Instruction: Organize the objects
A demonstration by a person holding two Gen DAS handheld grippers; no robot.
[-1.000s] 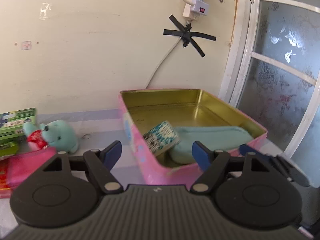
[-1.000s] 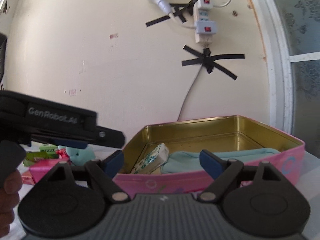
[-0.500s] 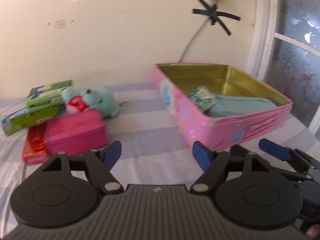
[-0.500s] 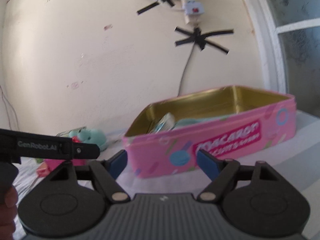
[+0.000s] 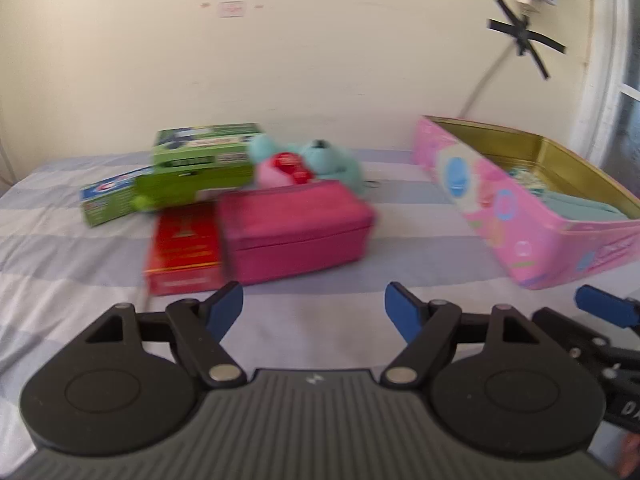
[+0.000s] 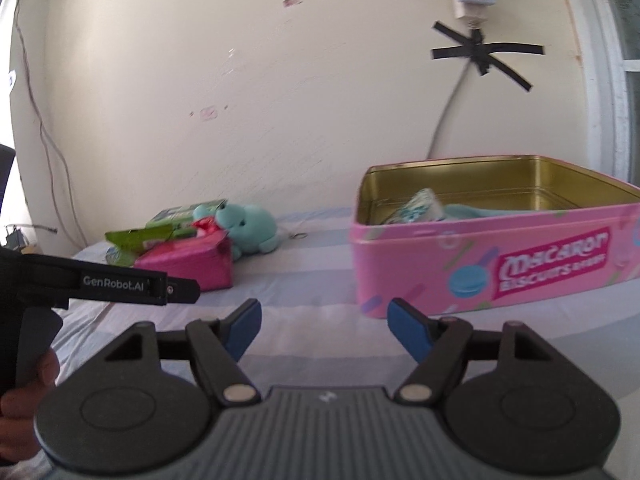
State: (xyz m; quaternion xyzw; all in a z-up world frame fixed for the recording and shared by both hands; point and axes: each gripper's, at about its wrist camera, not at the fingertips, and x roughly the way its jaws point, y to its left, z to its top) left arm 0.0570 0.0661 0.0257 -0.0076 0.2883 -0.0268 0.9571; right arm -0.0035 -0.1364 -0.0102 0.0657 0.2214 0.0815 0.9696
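Both views are being lit by soft daylight; objects are being smeared by motion blur, edges bent by fisheye distortion.

Blurred throughout in the left wrist view; print on the green boxes [image 5: 200, 160] unreadable. Red box [image 5: 182, 250] half hidden behind the pink pouch [image 5: 294, 228]. Teal plush [image 5: 332, 160] partly hidden behind that pouch. Pink tin [image 5: 520, 224] cut off at the right edge, contents barely visible.
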